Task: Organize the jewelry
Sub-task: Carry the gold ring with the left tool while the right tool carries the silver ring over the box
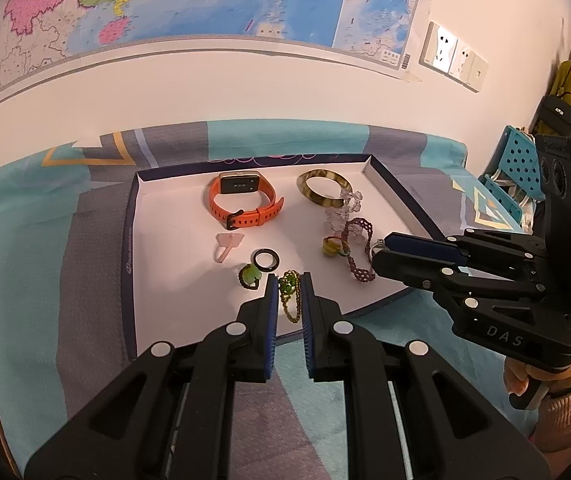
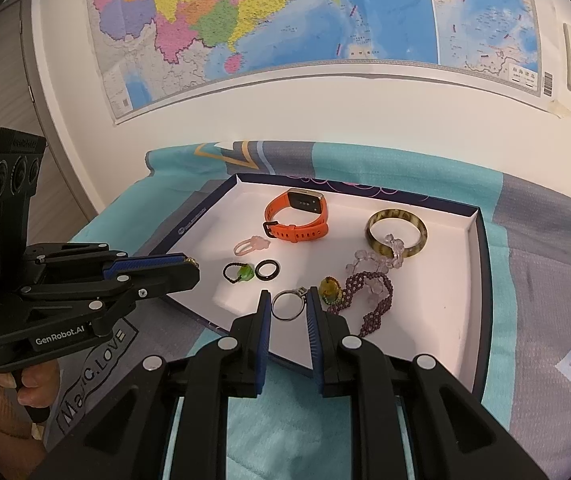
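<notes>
Tray [image 2: 473, 272]: white inside, dark rim, lying on my patterned bedspread [image 2: 545, 264] below the wall map [image 2: 285, 20].
Left gripper [image 1: 288, 280]: my fingers are clamped on a green chain [image 1: 287, 298]; part of it hangs loose between the pads, over the tray's near edge.
Right gripper [image 2: 288, 298]: my fingers pinch a silver ring [image 2: 287, 306] by its sides, held over the tray's near part.
Watch [image 2: 297, 216]: orange strap, dark face, strap buckled in a loop, at 12 o'clock in the tray.
Bangle [image 2: 397, 234]: mottled brown and yellow, at 2 o'clock, well apart from the watch.
Clear beads [image 2: 373, 258]: pale strand with one end resting over the bangle's near edge, running toward tray centre.
Purple bracelet [image 2: 369, 300]: woven loops at 4 o'clock, touching the clear beads.
Yellow ring [image 2: 329, 286]: amber-green stone, just beside the purple bracelet and near my right fingertip.
Black ring [image 2: 267, 270]: plain band at tray centre.
Green ring [image 2: 239, 272]: dark band with a green stone, just beside the black ring at its 9 o'clock.
Pink ring [image 2: 251, 245]: translucent, at 10 o'clock, between the watch and the green ring.
Hands: my right one [image 1: 525, 376] and my left one [image 2: 33, 384] each wrap a gripper handle, pink sleeve at the wrists.
</notes>
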`<state>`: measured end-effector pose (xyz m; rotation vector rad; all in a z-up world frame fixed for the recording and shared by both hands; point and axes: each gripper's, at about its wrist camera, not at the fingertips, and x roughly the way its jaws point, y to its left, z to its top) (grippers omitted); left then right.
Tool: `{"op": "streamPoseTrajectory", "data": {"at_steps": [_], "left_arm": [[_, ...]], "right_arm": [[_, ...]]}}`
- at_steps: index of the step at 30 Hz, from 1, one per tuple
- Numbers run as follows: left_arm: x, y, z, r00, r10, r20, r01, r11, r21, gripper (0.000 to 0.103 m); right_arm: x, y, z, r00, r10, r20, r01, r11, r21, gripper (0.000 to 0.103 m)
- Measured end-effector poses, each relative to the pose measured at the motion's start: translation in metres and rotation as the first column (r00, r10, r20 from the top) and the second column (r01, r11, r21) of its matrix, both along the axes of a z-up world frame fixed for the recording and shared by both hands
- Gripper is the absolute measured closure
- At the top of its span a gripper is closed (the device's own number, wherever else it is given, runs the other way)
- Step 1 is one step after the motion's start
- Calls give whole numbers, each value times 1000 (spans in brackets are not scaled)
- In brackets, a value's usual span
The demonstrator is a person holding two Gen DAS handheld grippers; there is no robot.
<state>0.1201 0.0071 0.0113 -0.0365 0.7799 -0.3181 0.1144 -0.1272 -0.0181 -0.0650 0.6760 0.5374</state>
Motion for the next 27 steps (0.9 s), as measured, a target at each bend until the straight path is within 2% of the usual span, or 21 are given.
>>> {"op": "streamPoseTrajectory", "data": {"at_steps": [27], "left_arm": [[15, -2, -10, 1000, 13, -28, -13, 1000, 15, 91]], "right_arm": [[15, 6, -10, 1000, -5, -28, 4, 1000, -19, 87]]}}
